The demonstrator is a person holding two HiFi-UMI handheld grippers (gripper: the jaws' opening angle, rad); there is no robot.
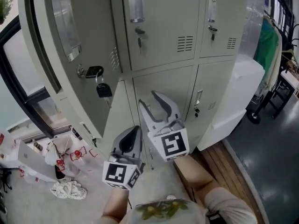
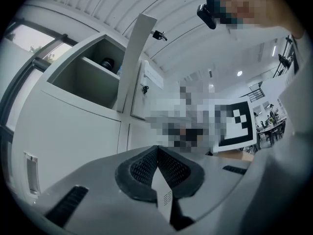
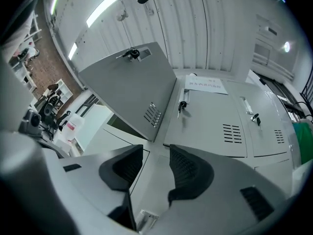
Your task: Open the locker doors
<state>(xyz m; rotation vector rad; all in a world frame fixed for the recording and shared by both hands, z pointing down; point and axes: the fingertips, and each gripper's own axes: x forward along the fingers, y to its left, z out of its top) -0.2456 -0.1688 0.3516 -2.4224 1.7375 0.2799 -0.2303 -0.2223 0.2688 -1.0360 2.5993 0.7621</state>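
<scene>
The grey locker bank (image 1: pixel 163 85) fills the head view. Its upper left door (image 1: pixel 70 78) (image 3: pixel 127 92) stands swung out, keys hanging from the lock (image 1: pixel 96 73). The upper middle door (image 1: pixel 163 27) and the upper right door (image 1: pixel 219 22) are closed. My left gripper (image 1: pixel 136 129) (image 2: pixel 156 151) is shut on a thin grey panel with vent slits (image 2: pixel 164 199), apparently the edge of the open lower left door (image 1: pixel 119 111). My right gripper (image 1: pixel 148 98) (image 3: pixel 155 153) is open in front of the lower middle door, with nothing between its pads. That door's handle (image 3: pixel 142 219) shows just below the jaws.
White bags and small clutter (image 1: pixel 65 162) lie on the floor at the left. A white cabinet (image 1: pixel 238 97) stands against the lockers' right side, with a green garment (image 1: pixel 267 45) on a rack beyond. The person's knee (image 1: pixel 201 181) is under the grippers.
</scene>
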